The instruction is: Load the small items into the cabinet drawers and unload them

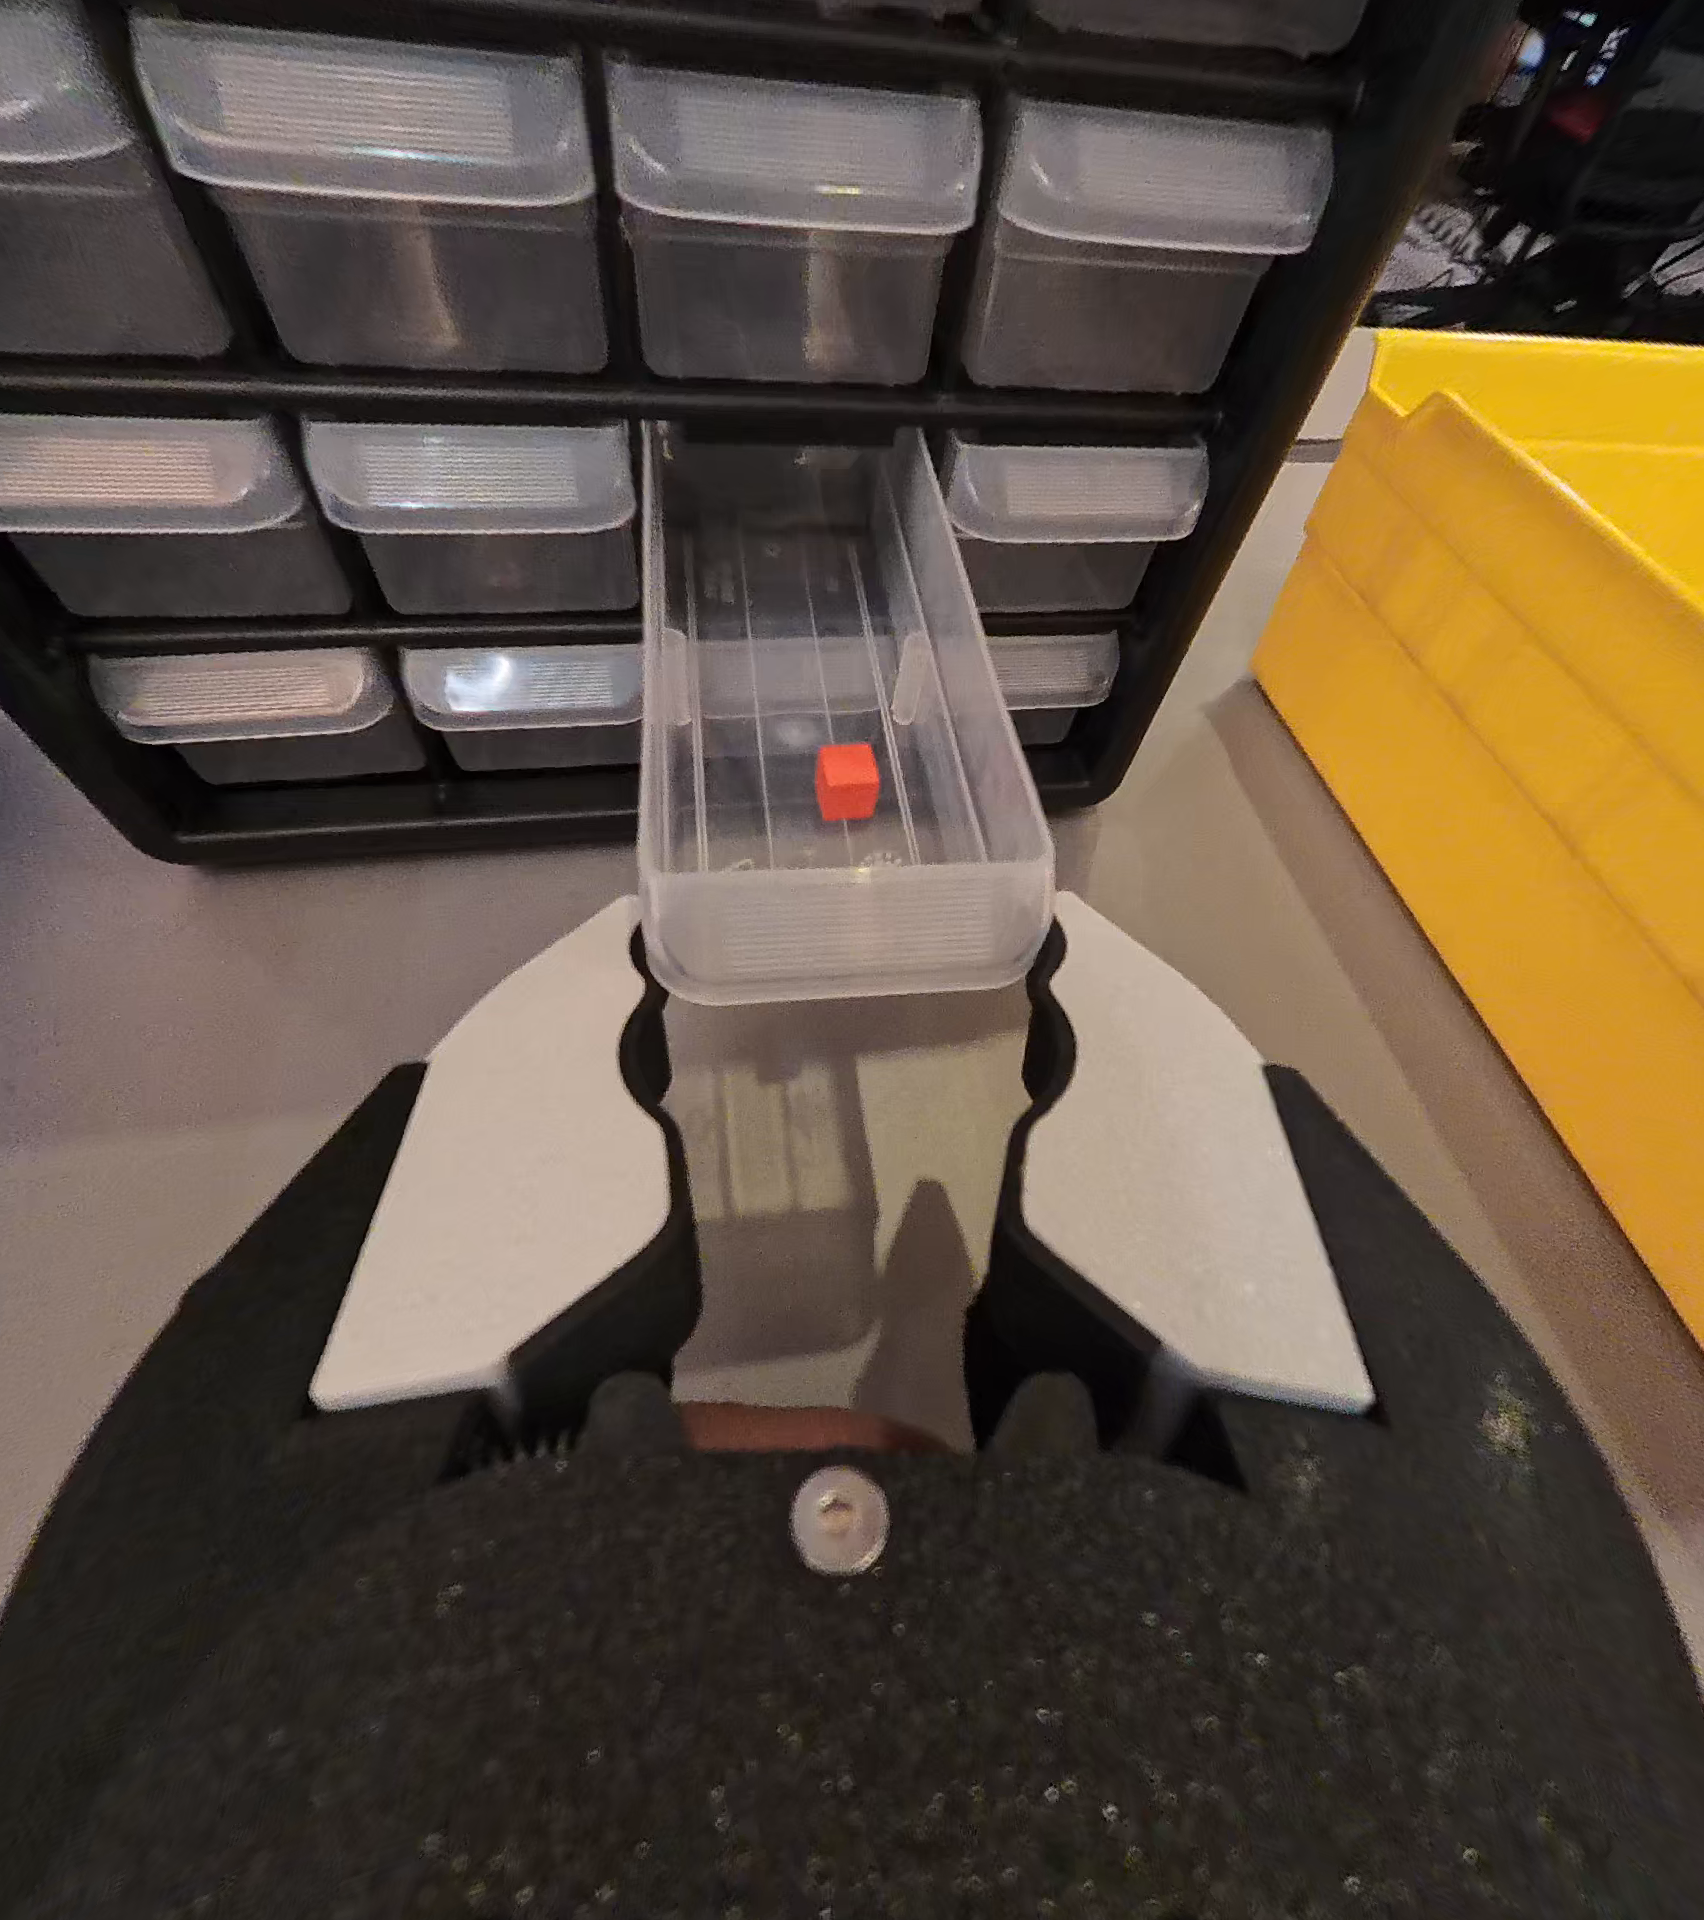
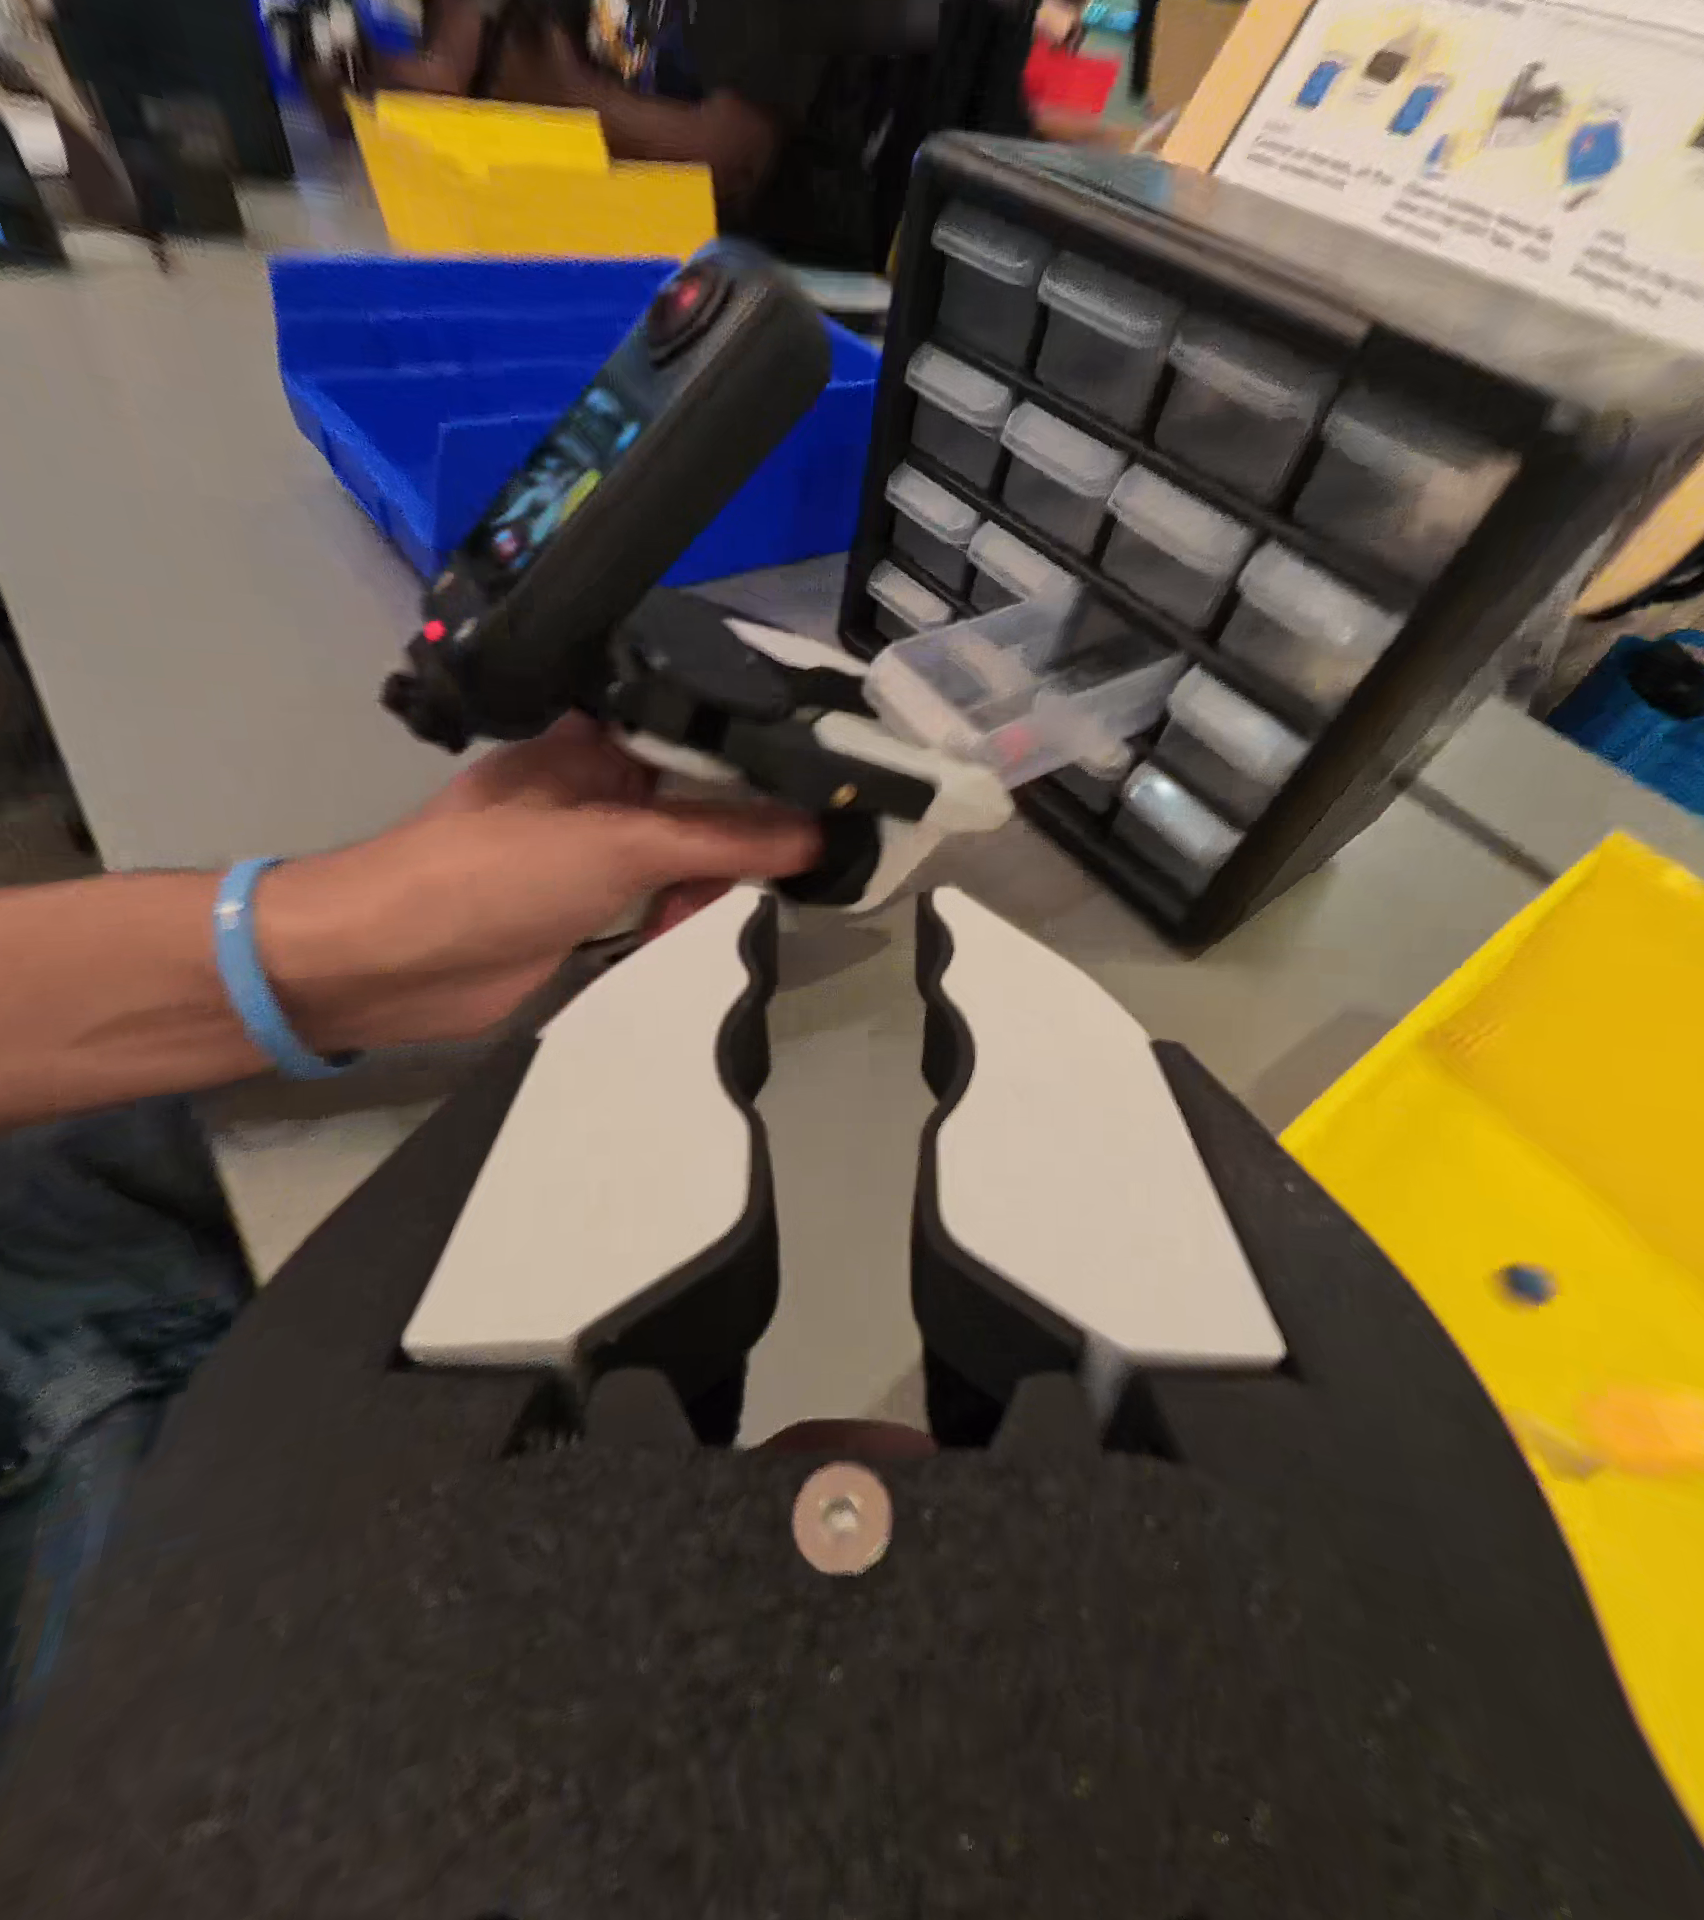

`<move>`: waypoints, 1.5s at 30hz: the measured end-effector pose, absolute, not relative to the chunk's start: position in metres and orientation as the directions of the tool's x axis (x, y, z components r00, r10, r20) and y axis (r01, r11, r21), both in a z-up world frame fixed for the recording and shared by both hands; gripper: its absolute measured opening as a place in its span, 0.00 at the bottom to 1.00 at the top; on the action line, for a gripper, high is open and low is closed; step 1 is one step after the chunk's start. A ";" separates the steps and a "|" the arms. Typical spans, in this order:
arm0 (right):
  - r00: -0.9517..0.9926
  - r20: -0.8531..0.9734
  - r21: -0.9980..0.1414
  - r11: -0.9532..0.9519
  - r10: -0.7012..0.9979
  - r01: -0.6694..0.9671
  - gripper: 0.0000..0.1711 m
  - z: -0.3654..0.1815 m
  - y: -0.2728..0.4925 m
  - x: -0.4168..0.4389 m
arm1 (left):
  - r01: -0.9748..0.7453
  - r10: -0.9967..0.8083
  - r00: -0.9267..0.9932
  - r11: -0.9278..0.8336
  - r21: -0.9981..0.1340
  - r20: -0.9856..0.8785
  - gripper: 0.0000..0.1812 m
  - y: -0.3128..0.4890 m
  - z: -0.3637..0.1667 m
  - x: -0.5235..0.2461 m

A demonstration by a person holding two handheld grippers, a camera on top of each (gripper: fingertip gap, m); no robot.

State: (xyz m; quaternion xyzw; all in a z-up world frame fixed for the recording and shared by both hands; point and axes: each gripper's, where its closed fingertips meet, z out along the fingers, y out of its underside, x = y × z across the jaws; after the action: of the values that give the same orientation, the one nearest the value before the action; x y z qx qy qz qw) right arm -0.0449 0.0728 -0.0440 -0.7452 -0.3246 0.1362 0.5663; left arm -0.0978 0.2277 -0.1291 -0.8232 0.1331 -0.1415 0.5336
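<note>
Inside one open drawer (image 1: 843,727), one red cube (image 1: 846,781).

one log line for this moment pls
left gripper: shut on clear drawer, pulled out | red cube inside | right gripper: open, empty

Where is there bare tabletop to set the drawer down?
Bare grey table lies in front of the cabinet, left of the left gripper. A narrower strip runs between the cabinet and yellow bin. It is crowded around the pulled-out drawer.
</note>
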 end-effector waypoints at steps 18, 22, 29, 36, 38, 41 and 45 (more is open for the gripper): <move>0.208 0.144 0.011 -0.212 0.967 0.977 0.17 -0.115 0.244 -0.097 | -0.071 -0.391 0.916 -0.375 -0.924 0.088 0.37 0.217 -0.130 -0.099; 0.203 0.099 0.081 -0.211 0.974 0.974 0.14 -0.127 0.243 -0.099 | -0.060 -0.400 0.910 -0.384 -0.921 0.108 0.37 0.216 -0.130 -0.100; 0.177 0.115 0.151 -0.193 0.978 0.970 0.00 -0.125 0.244 -0.093 | -0.067 -0.411 0.906 -0.380 -0.923 0.103 0.37 0.216 -0.128 -0.102; 0.210 0.154 -0.039 -0.206 0.965 0.978 0.00 -0.078 0.237 -0.098 | -0.057 -0.410 0.905 -0.386 -0.921 0.116 0.37 0.216 -0.129 -0.100; 0.208 0.152 -0.009 -0.209 0.966 0.978 0.12 -0.083 0.234 -0.096 | -0.066 -0.406 0.908 -0.380 -0.923 0.103 0.37 0.216 -0.128 -0.099; 0.206 0.161 0.100 -0.224 0.965 0.970 0.16 -0.099 0.240 -0.091 | -0.055 -0.399 0.910 -0.375 -0.925 0.108 0.37 0.216 -0.126 -0.099; 0.223 0.116 0.192 -0.242 0.968 0.951 0.16 -0.115 0.244 -0.091 | -0.064 -0.399 0.912 -0.369 -0.927 0.096 0.37 0.215 -0.125 -0.100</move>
State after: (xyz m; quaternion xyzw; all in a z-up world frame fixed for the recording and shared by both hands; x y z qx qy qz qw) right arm -0.0913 0.2438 -0.1155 -0.7811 -0.6142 -0.1054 -0.0397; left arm -0.1001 0.2153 -0.1248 -0.8128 0.1426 -0.1542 0.5433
